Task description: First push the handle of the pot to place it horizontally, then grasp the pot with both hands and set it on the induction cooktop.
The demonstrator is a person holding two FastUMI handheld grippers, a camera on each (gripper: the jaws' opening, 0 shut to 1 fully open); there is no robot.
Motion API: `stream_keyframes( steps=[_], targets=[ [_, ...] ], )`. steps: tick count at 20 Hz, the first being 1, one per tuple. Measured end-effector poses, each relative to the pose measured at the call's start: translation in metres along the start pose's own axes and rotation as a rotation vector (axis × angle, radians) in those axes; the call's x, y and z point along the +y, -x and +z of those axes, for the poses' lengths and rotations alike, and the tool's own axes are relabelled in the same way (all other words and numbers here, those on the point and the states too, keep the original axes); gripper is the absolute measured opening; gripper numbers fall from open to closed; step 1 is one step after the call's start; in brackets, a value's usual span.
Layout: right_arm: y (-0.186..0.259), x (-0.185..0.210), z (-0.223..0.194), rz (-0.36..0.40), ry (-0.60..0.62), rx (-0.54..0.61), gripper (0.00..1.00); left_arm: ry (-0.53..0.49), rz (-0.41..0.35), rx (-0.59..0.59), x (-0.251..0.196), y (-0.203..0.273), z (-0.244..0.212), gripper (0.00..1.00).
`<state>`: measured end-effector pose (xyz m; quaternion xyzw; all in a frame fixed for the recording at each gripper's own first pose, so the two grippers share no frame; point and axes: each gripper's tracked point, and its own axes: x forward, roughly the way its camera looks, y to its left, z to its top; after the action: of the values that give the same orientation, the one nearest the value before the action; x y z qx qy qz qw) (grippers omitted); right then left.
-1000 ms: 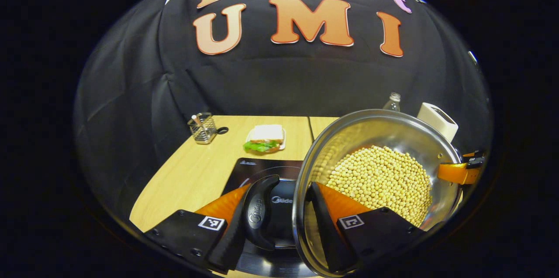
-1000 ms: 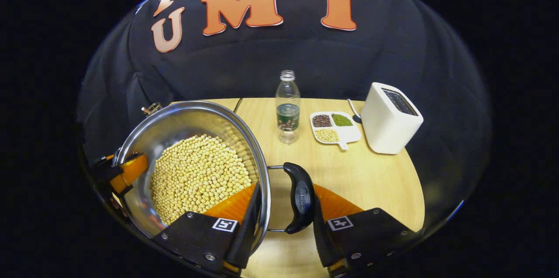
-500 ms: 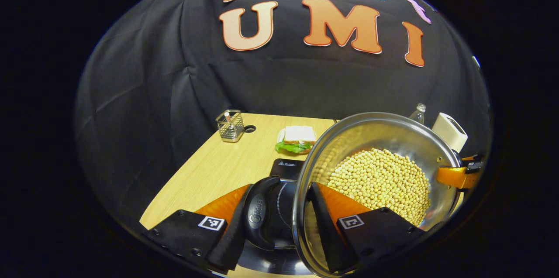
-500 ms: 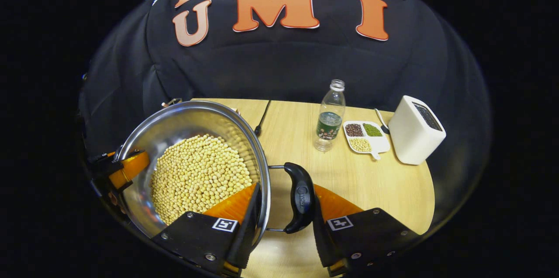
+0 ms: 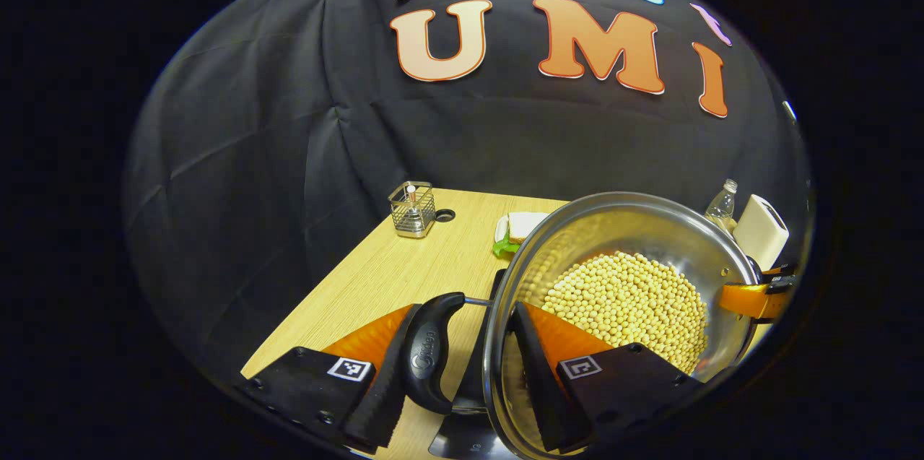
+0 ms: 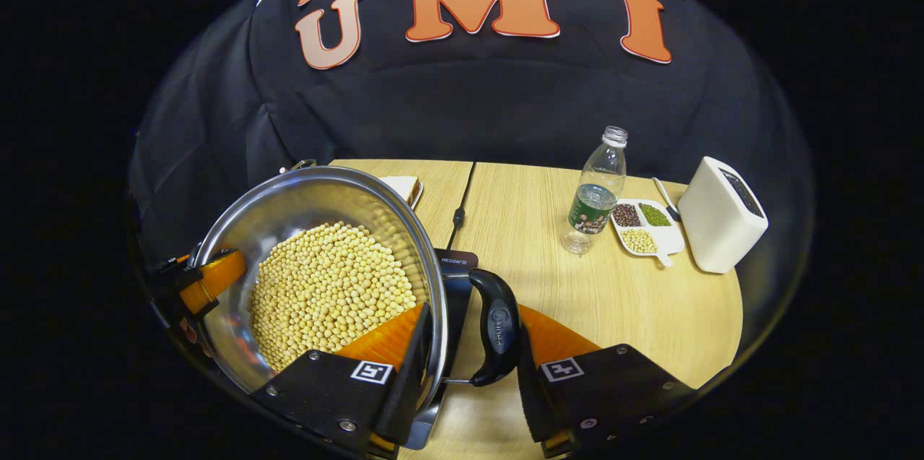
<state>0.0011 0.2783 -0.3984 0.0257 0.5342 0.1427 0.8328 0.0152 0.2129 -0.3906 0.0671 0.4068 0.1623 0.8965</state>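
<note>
My left gripper (image 5: pixel 456 366) and right gripper (image 6: pixel 465 359) each clamp a side handle (image 5: pixel 427 352) of the pot (image 6: pixel 289 204), one jaw inside the rim. Bean-laden steel: heavy, slippery, so I keep it level. The induction cooktop (image 6: pixel 456 261) lies just beneath, beyond my jaws.

The left gripper (image 5: pixel 462 366) is reaching forward with its 2 fingers (image 5: pixel 379 395) spread across a handle (image 5: pixel 429 352) and the rim of the pot (image 5: pixel 498 315), 1 finger outside the handle and 1 inside the rim. The right gripper (image 6: pixel 469 366) is doing the same on the opposite side, 1 finger inside the rim and 1 outside its handle (image 6: pixel 498 326). In the right gripper view, the left gripper's tip is also showing at the far rim.
</note>
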Motion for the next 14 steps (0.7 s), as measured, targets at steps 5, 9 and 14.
stream_keyframes(
  steps=[5, 9, 14],
  targets=[
    [-0.017, 0.010, 0.003, -0.010, 0.011, 0.005, 0.60, 0.007, 0.002, 0.006, 0.004, -0.010, -0.002, 0.80],
    [-0.027, 0.014, 0.004, -0.016, 0.019, 0.011, 0.60, 0.011, -0.003, 0.018, 0.004, -0.015, -0.003, 0.80],
    [-0.041, 0.010, -0.003, -0.022, 0.017, 0.042, 0.60, 0.011, -0.012, 0.052, 0.002, -0.019, -0.004, 0.80]
  ],
)
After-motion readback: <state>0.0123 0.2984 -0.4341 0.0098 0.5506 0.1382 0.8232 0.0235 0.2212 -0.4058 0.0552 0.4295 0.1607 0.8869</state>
